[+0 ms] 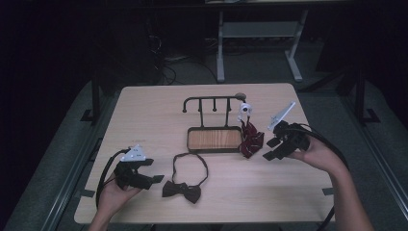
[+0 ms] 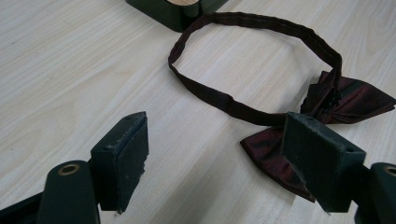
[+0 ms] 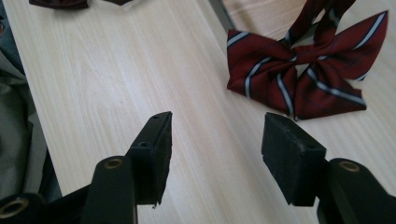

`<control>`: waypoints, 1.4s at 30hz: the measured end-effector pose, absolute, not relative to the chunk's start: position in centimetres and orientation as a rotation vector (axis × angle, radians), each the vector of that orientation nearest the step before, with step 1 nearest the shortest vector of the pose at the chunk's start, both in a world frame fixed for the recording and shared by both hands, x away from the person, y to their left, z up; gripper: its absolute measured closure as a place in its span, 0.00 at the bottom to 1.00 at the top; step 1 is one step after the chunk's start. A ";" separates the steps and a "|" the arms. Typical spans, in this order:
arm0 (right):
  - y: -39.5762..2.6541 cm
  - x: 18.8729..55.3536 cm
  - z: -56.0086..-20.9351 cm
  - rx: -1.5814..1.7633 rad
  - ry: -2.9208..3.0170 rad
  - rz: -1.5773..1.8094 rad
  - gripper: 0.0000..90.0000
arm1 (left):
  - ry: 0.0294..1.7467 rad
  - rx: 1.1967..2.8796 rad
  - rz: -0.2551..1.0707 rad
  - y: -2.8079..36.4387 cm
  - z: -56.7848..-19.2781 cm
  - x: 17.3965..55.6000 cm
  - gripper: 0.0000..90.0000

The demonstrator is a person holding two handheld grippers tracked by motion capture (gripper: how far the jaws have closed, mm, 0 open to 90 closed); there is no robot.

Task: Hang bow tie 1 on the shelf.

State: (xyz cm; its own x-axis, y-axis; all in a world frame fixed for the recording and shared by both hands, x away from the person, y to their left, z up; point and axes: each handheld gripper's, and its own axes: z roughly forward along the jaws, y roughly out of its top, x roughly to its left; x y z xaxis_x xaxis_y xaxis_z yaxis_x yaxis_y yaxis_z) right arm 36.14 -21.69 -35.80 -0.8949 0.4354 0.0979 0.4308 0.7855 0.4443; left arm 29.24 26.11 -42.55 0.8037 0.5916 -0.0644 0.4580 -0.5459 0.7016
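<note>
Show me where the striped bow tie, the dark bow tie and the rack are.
striped bow tie (image 3: 299, 60): right gripper view, centre knot.
dark bow tie (image 2: 355, 95): left gripper view, right wing.
rack (image 1: 214, 98): high view, top bar.

Dim room, grey floor (image 1: 62, 144), white-legged desk (image 1: 260, 29)

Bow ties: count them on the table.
2. A plain dark bow tie with its neck loop lies near the table's front edge; a striped red bow tie lies beside the rack's right end.

place: lab or workshop | signs: grey carpet; floor cables (image 1: 168, 72) (tangled); bare metal desk legs (image 1: 220, 48)
</note>
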 end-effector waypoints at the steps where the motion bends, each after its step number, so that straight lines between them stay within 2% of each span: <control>1: -21.8 35.9 -36.0 0.721 2.959 0.737 0.46 | 0.769 2.249 0.229 26.1 -42.6 29.3 0.26; 18: -22.1 34.1 -37.8 0.710 2.958 0.765 0.43 | 0.743 2.224 0.194 25.5 -42.0 29.3 0.27; 42: -22.6 31.6 -40.1 0.724 2.937 0.775 0.39 | 0.698 2.288 0.194 23.4 -40.9 29.9 0.29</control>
State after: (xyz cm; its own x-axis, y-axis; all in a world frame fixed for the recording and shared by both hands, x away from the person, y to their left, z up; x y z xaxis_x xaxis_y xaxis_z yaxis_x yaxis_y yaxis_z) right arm 31.64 -22.58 -40.12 -0.8923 0.4408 0.0972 0.4314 0.7692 0.4714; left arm 29.94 23.43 -40.92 0.8419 0.5361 -0.0622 0.4267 -0.5906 0.6849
